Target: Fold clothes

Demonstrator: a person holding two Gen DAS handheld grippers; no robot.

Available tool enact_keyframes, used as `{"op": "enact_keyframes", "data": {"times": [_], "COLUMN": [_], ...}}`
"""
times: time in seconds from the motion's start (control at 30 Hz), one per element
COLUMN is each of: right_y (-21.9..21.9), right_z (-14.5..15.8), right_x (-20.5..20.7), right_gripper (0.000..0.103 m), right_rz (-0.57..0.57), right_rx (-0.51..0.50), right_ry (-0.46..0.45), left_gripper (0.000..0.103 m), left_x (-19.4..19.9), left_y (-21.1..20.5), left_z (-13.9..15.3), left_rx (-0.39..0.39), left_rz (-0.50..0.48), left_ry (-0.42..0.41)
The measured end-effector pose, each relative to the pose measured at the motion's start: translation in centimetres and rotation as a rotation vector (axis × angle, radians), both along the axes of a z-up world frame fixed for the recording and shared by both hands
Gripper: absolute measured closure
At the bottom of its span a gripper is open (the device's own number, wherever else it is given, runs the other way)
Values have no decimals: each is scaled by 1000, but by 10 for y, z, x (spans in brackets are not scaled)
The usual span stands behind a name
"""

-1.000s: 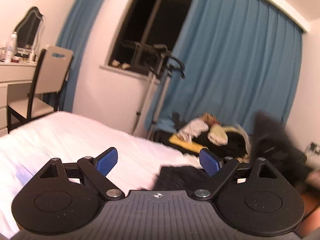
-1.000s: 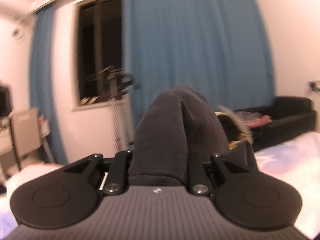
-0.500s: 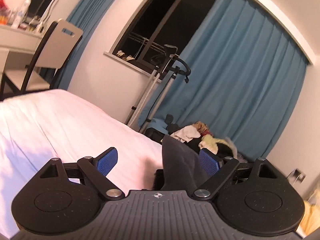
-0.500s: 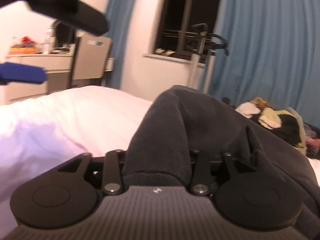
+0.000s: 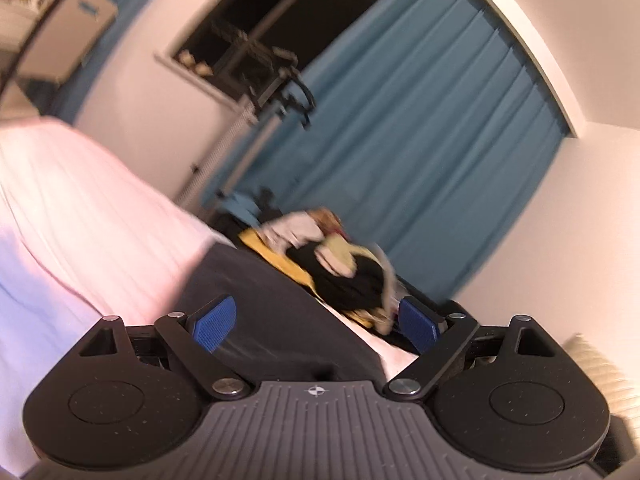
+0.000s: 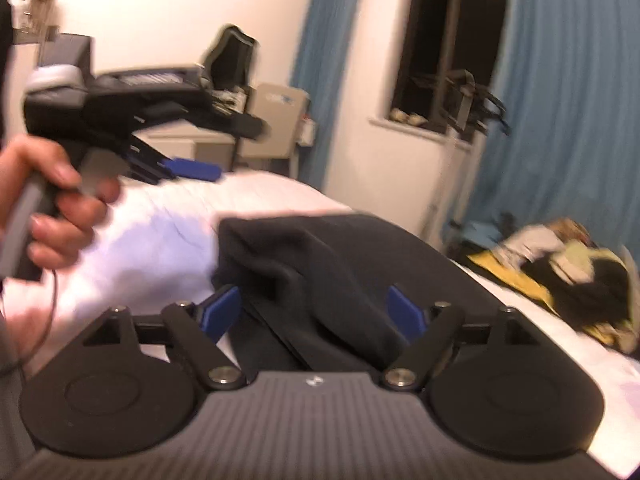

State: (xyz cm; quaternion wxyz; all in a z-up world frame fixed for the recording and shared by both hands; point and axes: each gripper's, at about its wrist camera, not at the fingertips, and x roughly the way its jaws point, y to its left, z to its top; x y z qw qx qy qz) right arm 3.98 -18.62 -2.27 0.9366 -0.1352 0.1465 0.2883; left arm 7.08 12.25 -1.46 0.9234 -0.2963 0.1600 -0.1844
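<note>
The right gripper (image 6: 314, 316) stands with its blue pads wide apart, and a hump of the dark garment (image 6: 320, 256) bulges up between them. Neither pad presses the cloth, so it grips nothing, though the fabric lies right in the gap. From there the garment runs away across the bed (image 6: 160, 236) as a rumpled slab with a squarish far edge and a deep crease down its near side.

The left gripper (image 5: 316, 324) is likewise spread wide with nothing held. In its own view the same dark garment (image 5: 256, 300) lies flat below and between the pads, running forward to the far edge of the bed (image 5: 80, 216). In the right wrist view that gripper (image 6: 192, 168) hangs above the sheet to the left, held by a hand (image 6: 56, 200), well clear of the cloth.

Past the bed lies a heap of mixed clothes (image 6: 560, 264) below the blue curtain (image 6: 568, 100), apart from the piece in hand.

By my judgement the work is at laying out or re-gripping: the garment is down on the bed, bunched rather than squared, and both grippers are free. Whether it has already been doubled over cannot be read from these blurred views. A next move would call for closing on an edge or corner, not on the thick hump, and for drawing the cloth flat so any crease falls straight.
</note>
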Motion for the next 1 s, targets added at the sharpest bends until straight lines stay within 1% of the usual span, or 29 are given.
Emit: {"op": "enact_keyframes", "data": {"times": [0.07, 0.17, 0.23, 0.33, 0.37, 0.4, 0.47, 0.5, 0.53, 0.57, 0.6, 0.63, 0.67, 0.7, 0.73, 0.8, 0.83, 0.9, 0.93, 1.0], "right_y": [-15, -15, -15, -14, -11, -9, -6, -5, -5, -3, 1, 4, 8, 11, 13, 13, 12, 13, 14, 16], "right_z": [-6, -18, -26, -39, -44, -49, -57, -61, -64, -66, -66, -66, -66, -66, -67, -69, -69, -70, -71, -71], "right_x": [4, 12, 18, 31, 38, 43, 51, 50, 46, 44, 40, 36, 33, 29, 26, 23, 23, 19, 17, 11], "right_gripper": [21, 21, 21, 23, 26, 32, 38, 47, 51, 56, 63, 66, 72, 76, 77, 84, 85, 86, 86, 85], "right_rz": [-49, -60, -68, -79, -83, -88, -93, -95, -101, -106, -103, -94, -83, -72, -73, -80, -79, -60, -48, -14], "right_rx": [-1, -10, -17, -37, -56, -77, -119, -129, -134, -138, -145, -158, -174, -190, -201, -211, -209, -238, -256, -306], "right_ry": [6, 12, 15, 14, 10, 8, 12, 21, 29, 37, 37, 25, 8, -8, -14, -4, 10, 22, 27, 26], "left_gripper": [13, 13, 13, 15, 18, 24, 36, 36, 36, 36, 41, 44, 49, 52, 53, 53, 53, 52, 52, 47], "left_x": [3, 10, 17, 29, 33, 36, 43, 48, 51, 54, 55, 54, 52, 49, 47, 41, 38, 34, 33, 33], "left_y": [-10, -24, -33, -42, -43, -41, -35, -31, -29, -28, -30, -32, -35, -35, -33, -25, -22, -17, -16, -17], "left_z": [-5, -15, -28, -48, -54, -60, -72, -79, -84, -87, -88, -87, -86, -84, -84, -85, -85, -85, -86, -88], "left_rx": [-11, -38, -60, -13, 0, -17, -56, -108, -140, -153, -148, -138, -136, -146, -169, -245, -266, -304, -297, -279], "left_rz": [-40, -90, -108, -67, -46, -5, 73, 96, 109, 120, 130, 138, 141, 136, 131, 129, 135, 146, 143, 154], "left_ry": [39, 113, 172, 238, 252, 261, 278, 283, 280, 272, 255, 228, 199, 173, 153, 104, 105, 108, 117, 128]}}
